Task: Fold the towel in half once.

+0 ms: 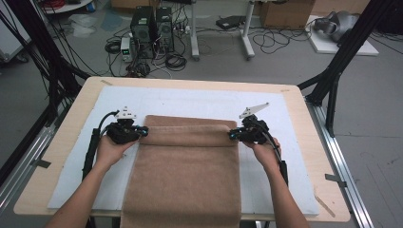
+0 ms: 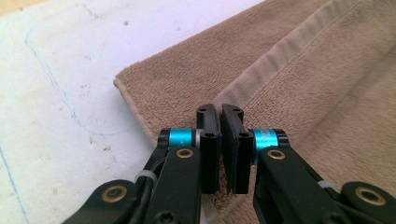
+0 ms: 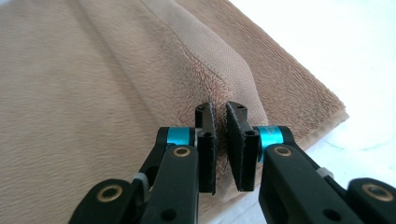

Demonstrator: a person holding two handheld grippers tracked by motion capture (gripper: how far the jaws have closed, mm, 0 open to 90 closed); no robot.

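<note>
While we look down on the tabletop (image 1: 304, 142), a tan towel (image 1: 185, 175) lies lengthwise on the white mat (image 1: 190, 99), its near end hanging over the near edge. Its pile is soft and short, with a flat woven band near the hem. We see the far end folded back into a raised fold. Our left gripper (image 1: 142, 132) pinches the fold's left end, our right gripper (image 1: 232, 135) its right end, both clamped on cloth.

Both forearms reached up from the frame's bottom; the left gripper (image 1: 142, 131) at centre-left and right gripper (image 1: 231, 135) at centre-right had jaws clamped, pointing inward.
</note>
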